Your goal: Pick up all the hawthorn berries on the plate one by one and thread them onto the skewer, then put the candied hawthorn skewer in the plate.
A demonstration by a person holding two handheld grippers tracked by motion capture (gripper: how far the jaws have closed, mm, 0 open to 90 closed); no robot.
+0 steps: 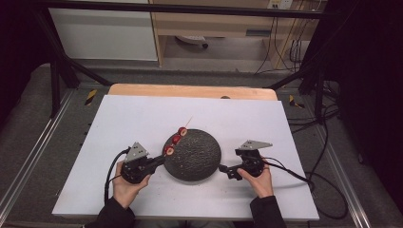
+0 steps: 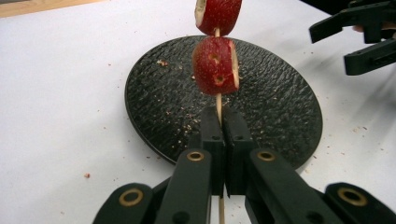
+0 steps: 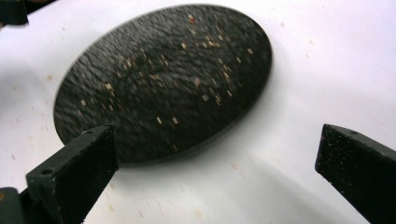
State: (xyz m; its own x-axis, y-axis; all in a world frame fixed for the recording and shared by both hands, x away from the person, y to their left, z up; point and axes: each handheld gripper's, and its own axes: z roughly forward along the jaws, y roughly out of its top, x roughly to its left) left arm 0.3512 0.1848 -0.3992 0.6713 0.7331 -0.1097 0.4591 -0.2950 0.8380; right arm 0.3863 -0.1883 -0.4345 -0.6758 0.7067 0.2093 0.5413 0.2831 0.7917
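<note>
A round black textured plate [image 1: 195,154] lies in the middle of the white table sheet [image 1: 119,118]. My left gripper [image 1: 159,160] is shut on a thin wooden skewer [image 2: 218,105] that carries red apple pieces [image 1: 176,138] and slants up over the plate's left rim. In the left gripper view two apple pieces [image 2: 215,65] sit on the stick above the closed jaws. My right gripper [image 1: 224,170] sits at the plate's right edge, open and holding nothing. In the right gripper view its pads [image 3: 74,172] stand wide apart before the crumb-strewn plate [image 3: 163,79].
The white sheet [image 3: 289,70] covers a wooden tabletop [image 1: 190,90] whose far edge shows. Crumbs dot the plate [image 2: 280,107] and the sheet around it. Black cables trail from both grippers. Metal frame legs stand at the far left and far right.
</note>
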